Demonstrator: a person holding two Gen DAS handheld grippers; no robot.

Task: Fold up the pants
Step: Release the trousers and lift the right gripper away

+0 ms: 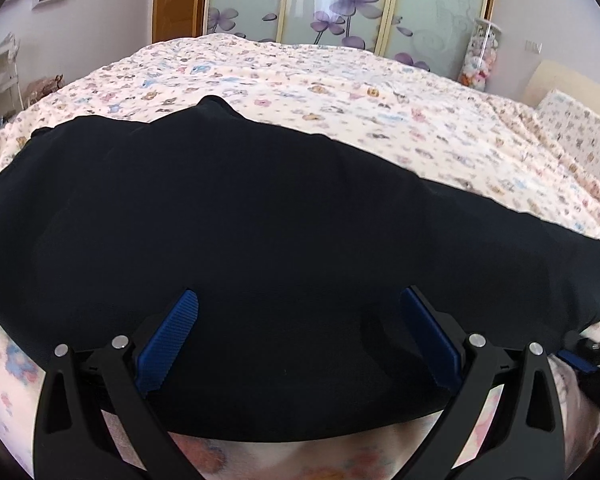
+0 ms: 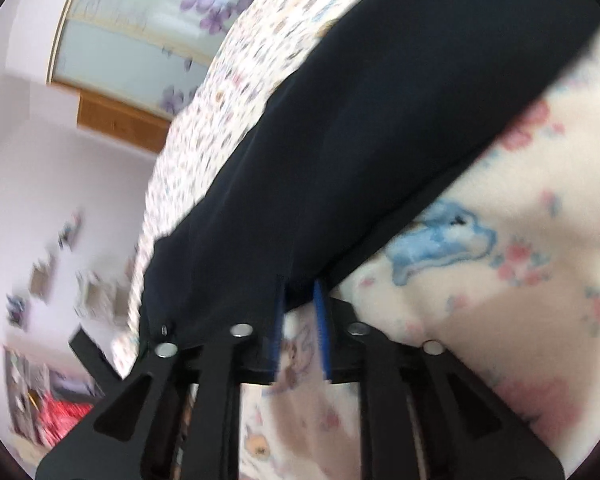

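- pants (image 1: 260, 220): dark matt cloth, smooth
- bedspread (image 1: 340, 92): soft printed cloth, fleecy near the pants
- pads (image 1: 168, 344): blue ribbed plastic
- wardrobe doors (image 1: 340, 4): frosted glossy panels
- door (image 1: 176, 0): varnished wood

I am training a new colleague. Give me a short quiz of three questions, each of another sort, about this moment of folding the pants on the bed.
1. True or false: the left gripper stands wide open above the dark pants.
2. Multiple choice: what lies between the blue pads of the right gripper? A) a pillow corner B) an edge of the pants C) nothing at all
3. Fill in: the pants lie on a bed cover printed with small ____.

Key
1. True; the pads are far apart and press on nothing.
2. B; the dark cloth edge sits in the narrow gap.
3. Flowers.
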